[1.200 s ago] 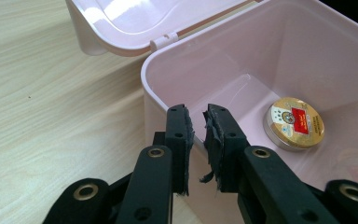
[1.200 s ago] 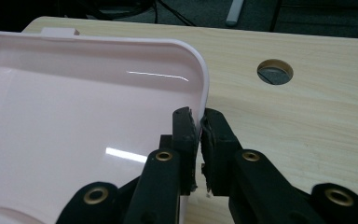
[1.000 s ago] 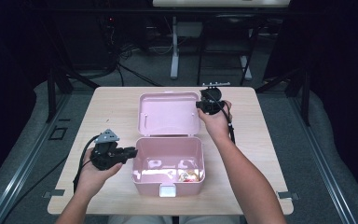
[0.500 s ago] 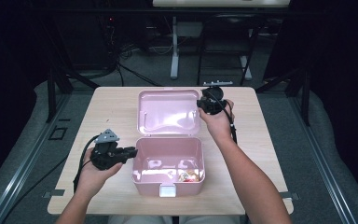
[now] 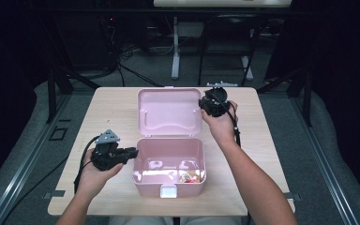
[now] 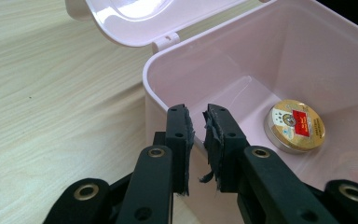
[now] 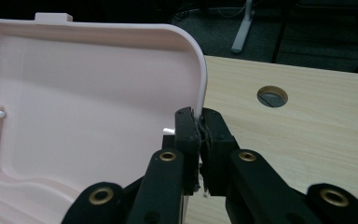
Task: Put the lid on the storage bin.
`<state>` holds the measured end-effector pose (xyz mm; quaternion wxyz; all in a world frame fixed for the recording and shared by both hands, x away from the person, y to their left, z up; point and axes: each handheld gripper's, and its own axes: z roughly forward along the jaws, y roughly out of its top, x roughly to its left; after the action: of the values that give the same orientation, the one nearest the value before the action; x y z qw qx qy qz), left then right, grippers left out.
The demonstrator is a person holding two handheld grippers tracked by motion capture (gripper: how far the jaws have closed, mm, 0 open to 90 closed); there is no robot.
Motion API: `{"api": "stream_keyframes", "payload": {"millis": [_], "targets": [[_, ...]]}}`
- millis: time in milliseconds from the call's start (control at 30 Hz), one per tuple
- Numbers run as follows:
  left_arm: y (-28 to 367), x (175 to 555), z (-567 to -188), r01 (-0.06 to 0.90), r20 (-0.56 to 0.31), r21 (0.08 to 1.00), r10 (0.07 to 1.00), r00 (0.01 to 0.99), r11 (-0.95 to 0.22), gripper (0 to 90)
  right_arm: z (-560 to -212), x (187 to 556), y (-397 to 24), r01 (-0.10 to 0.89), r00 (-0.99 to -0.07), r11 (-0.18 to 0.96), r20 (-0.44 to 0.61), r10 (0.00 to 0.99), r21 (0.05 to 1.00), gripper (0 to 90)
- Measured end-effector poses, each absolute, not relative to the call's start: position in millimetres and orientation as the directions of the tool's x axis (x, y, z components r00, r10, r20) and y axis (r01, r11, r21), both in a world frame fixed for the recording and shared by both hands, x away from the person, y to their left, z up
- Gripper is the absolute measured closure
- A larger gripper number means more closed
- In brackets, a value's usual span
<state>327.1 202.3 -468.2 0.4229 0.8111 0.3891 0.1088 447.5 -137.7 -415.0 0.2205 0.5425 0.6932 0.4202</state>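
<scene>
A pink plastic box (image 5: 143,185) stands open near the table's front edge. Its lid (image 5: 168,112) is swung back behind it. My left gripper (image 5: 133,152) reaches in from the left. Its jaws (image 6: 198,116) straddle the box's left wall (image 6: 156,88), one outside and one inside, shut on it. My right gripper (image 5: 202,104) is shut on the lid's right edge (image 7: 202,88), as the right gripper view (image 7: 199,116) shows close up. A round gold tin (image 6: 294,126) with a red label lies on the box floor (image 5: 190,176).
The light wooden table (image 5: 108,117) has bare room left and right of the box, and a round cable hole (image 7: 272,95) near its far edge. A white latch (image 5: 168,191) sits on the box front. Dark floor, stands and cables lie beyond the table.
My right gripper has risen slightly with the lid's edge in it. The left gripper and the box have stayed put.
</scene>
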Motion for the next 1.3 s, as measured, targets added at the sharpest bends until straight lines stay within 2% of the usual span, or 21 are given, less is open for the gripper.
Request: {"api": "stream_keyframes", "payload": {"millis": [333,900,1300], "targets": [[202.4,327.3,-468.5,0.538,-0.153,0.773,0.723,0.674,-0.338,79.3,-407.7,432.1,-142.6,0.528,-0.345,0.049,0.162,0.925,0.848,86.8],[202.3,328.2,-468.3,0.54,-0.154,0.771,0.725,0.671,-0.337,79.2,-401.7,404.8,-144.1,0.44,-0.381,0.078,0.108,0.918,0.895,87.1],[201.8,328.3,-468.6,0.541,-0.152,0.772,0.729,0.668,-0.334,79.3,-400.4,390.7,-147.8,0.415,-0.396,0.081,0.1,0.913,0.906,87.0]]}}
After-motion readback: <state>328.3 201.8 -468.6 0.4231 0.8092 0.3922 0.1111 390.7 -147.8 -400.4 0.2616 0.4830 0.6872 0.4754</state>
